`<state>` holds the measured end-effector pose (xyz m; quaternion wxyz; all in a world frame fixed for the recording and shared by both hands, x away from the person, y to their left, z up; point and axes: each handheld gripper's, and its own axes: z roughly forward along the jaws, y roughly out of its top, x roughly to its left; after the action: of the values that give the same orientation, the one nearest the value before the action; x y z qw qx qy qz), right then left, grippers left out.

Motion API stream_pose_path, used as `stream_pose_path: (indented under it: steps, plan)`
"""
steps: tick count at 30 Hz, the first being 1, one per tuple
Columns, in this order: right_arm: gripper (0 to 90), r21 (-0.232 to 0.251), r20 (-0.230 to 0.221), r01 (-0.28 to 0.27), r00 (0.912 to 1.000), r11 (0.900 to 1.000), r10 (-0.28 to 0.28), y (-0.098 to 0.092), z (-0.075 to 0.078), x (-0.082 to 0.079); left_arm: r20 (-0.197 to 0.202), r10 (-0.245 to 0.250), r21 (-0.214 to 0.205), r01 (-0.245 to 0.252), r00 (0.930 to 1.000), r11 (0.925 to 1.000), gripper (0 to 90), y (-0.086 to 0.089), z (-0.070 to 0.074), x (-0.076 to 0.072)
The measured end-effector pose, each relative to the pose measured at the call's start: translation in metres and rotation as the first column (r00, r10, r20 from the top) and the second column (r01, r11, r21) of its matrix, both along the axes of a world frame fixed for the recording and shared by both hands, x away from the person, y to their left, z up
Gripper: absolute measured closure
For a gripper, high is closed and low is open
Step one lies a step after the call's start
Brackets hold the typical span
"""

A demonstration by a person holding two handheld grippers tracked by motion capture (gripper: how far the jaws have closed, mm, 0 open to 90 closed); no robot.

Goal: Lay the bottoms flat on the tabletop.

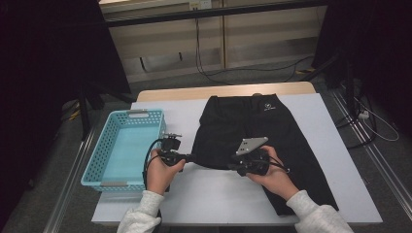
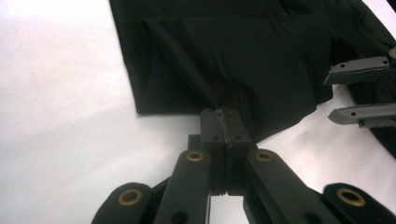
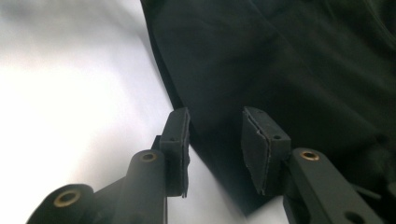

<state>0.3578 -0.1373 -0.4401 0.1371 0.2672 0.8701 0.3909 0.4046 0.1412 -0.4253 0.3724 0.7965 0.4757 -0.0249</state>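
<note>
A black garment (image 1: 252,126) lies spread on the white table top (image 1: 214,194), its waistband at the far side. My left gripper (image 1: 190,158) is shut on a pinch of the garment's lower left edge; in the left gripper view the fabric (image 2: 243,60) is drawn into folds that run to the closed pads (image 2: 227,122). My right gripper (image 1: 233,167) hovers just right of it over the same edge. In the right gripper view its jaws (image 3: 215,128) stand apart above the dark cloth (image 3: 289,60), with nothing pinched. Its grey fingertips (image 2: 362,93) also appear in the left gripper view, apart.
A light blue plastic basket (image 1: 104,160) stands at the table's left edge, close to my left hand. Bare white table lies in front of the garment and to its right. Cables run across the floor beyond the table.
</note>
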Motion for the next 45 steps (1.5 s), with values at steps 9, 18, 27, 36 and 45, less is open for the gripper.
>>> stream_pose_path:
  steps: [9,18,27,36,45]
  plan:
    - [57.1,0.002,-0.033,-0.076,0.9966,0.9971,0.076,0.019,-0.008,0.007,0.0,0.01,-0.014,-0.01,0.9999,0.9999,90.0,0.003,0.0,-0.004]
    - [55.6,0.03,-0.061,-0.081,0.9947,0.9962,0.083,0.026,-0.024,0.015,0.016,0.027,-0.048,-0.026,0.9995,0.9985,89.9,0.003,0.003,-0.006]
    - [75.1,0.028,-0.066,-0.057,0.9961,0.998,0.059,0.024,-0.024,0.019,0.02,0.03,-0.065,-0.029,0.9993,0.9975,90.0,0.003,0.004,-0.007]
    - [90.0,-0.025,-0.043,-0.081,0.9959,0.9964,0.08,0.025,-0.019,0.017,0.014,0.022,-0.07,-0.021,0.9997,0.9973,90.0,0.004,0.006,-0.008]
    - [90.0,0.011,-0.135,-0.125,0.9828,0.9921,0.125,0.024,-0.013,0.007,-0.001,0.011,-0.063,-0.011,0.9999,0.9979,89.3,0.004,0.009,-0.009]
